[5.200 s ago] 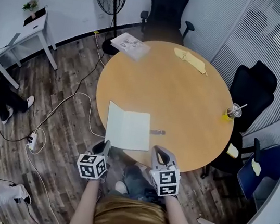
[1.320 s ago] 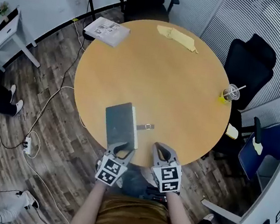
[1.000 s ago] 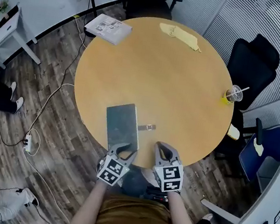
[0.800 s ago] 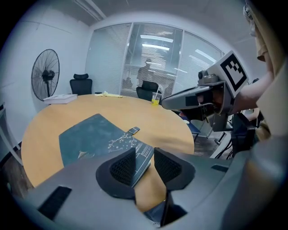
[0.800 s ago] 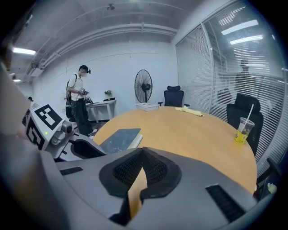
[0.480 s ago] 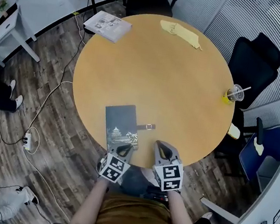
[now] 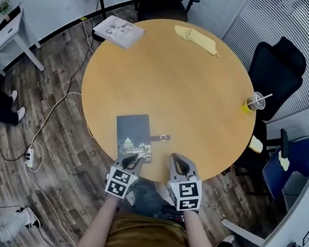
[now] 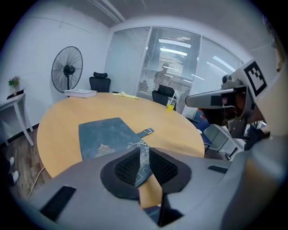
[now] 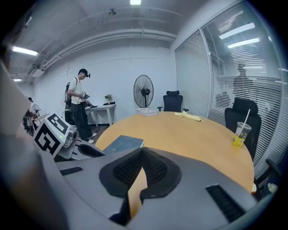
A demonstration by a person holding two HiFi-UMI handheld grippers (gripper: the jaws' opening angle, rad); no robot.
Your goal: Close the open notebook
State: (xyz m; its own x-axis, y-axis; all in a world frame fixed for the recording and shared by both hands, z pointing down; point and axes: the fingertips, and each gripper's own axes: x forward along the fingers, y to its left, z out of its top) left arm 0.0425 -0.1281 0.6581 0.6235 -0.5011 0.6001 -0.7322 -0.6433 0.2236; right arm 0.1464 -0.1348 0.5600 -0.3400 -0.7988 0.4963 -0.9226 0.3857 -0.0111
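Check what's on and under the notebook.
The notebook has nothing on its dark cover; the left tool, jaws just opening with nothing clamped, hangs at its near edge. Under it is the table; the covered patch and pages are hidden.

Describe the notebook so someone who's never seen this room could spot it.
Start at the big round wooden table. On its edge nearest the person lies a closed notebook. It alone is dark blue-grey, with a white drawing on its cover and a strap beside it; the paper stack, yellow cloth and drink cup sit along other edges.
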